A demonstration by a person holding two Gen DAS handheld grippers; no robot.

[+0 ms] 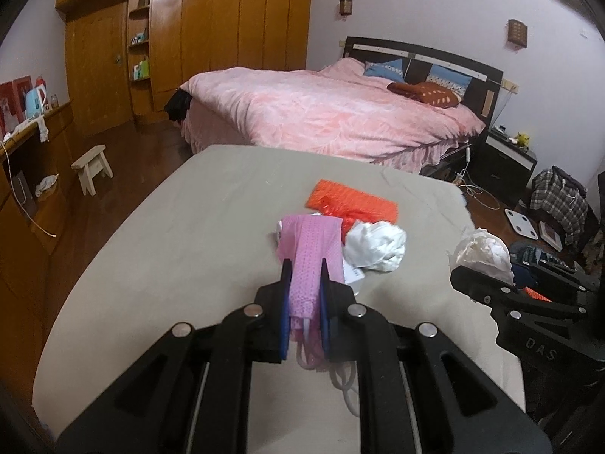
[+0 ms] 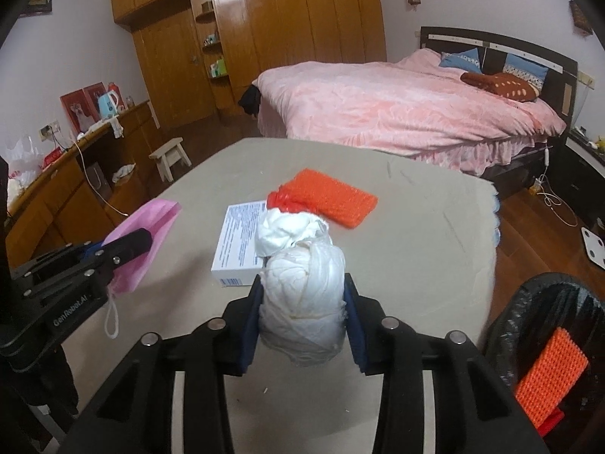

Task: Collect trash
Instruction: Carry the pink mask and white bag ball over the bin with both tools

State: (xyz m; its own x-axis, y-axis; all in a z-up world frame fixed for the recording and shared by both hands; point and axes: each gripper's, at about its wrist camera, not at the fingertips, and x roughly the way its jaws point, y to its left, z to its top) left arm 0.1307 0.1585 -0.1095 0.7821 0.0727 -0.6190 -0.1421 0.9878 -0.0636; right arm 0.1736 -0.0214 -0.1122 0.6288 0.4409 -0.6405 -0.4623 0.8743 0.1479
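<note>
Left gripper [image 1: 305, 265]: fingers pressed together on a pink face mask [image 1: 308, 253], pinched mid-fold so it hangs clear of the bench [image 1: 151, 249]; its ear loop dangles below.
Right gripper [image 2: 302, 283]: fingers pinching a crumpled white tissue wad [image 2: 302, 295], wide enough to keep them apart, centre of the right wrist view.
Still on the bench: a second white wad [image 2: 287, 232], a white printed box [image 2: 238, 242] partly under it, and an orange mesh pad [image 2: 329, 196] with crinkled red plastic [image 2: 281, 200] at its near edge, all heaped mid-frame.
Bin: a black-lined trash bin [image 2: 529, 325] at lower right of the right wrist view, just beside the bench, already holding an orange mesh piece [image 2: 548, 374].
Why held so: one item per gripper, likely so both go to the bin in a single trip.
Progress: I'd say partway; four things remain.
</note>
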